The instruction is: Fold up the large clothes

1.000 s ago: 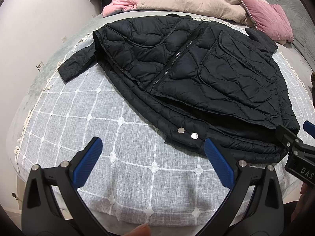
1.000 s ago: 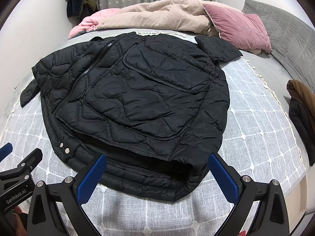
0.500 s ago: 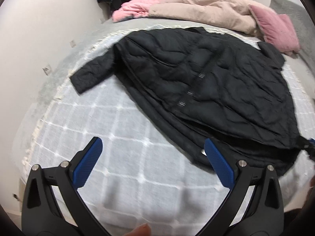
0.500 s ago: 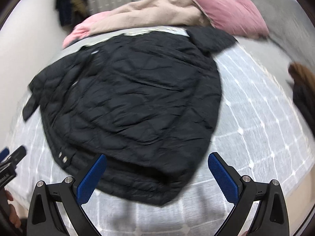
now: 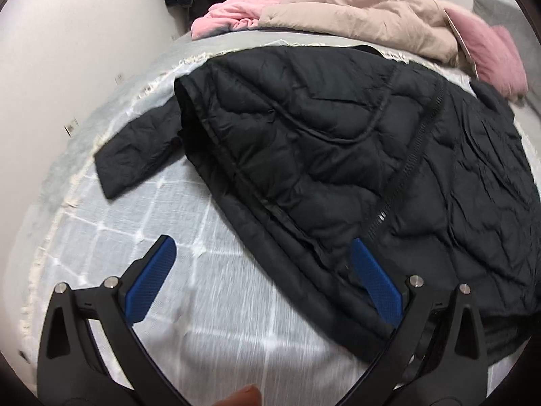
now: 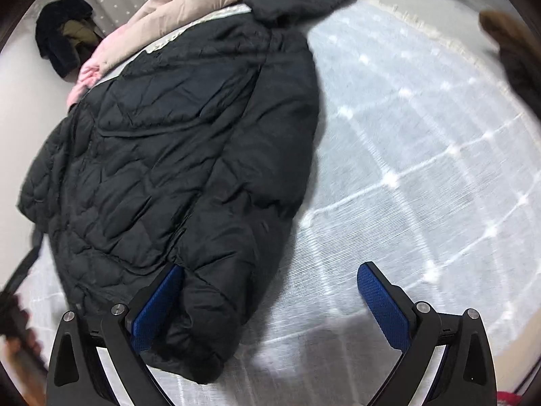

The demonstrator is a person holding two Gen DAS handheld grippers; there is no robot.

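Note:
A black quilted jacket [image 5: 355, 155] lies spread on the bed, zipper running down its front, one sleeve [image 5: 135, 159] sticking out to the left. My left gripper [image 5: 260, 260] is open above the jacket's lower left hem, its right pad [image 5: 375, 284] over the fabric, its left pad over the bedspread. In the right wrist view the jacket [image 6: 175, 169] fills the left half. My right gripper [image 6: 270, 291] is open over the jacket's lower right corner, its left pad [image 6: 159, 301] against the puffy hem. Nothing is gripped.
A grey-white checked bedspread [image 6: 422, 169] covers the bed. A beige duvet [image 5: 365, 20], a pink garment [image 5: 233, 17] and a pink pillow [image 5: 487, 47] lie at the far end. Dark clothes [image 6: 64, 40] hang by the wall. A brown garment [image 6: 507, 37] sits at the right edge.
Both grippers have moved forward and apart, the left toward the jacket's left hem, the right toward its right corner. Both stay open; the jacket has not shifted.

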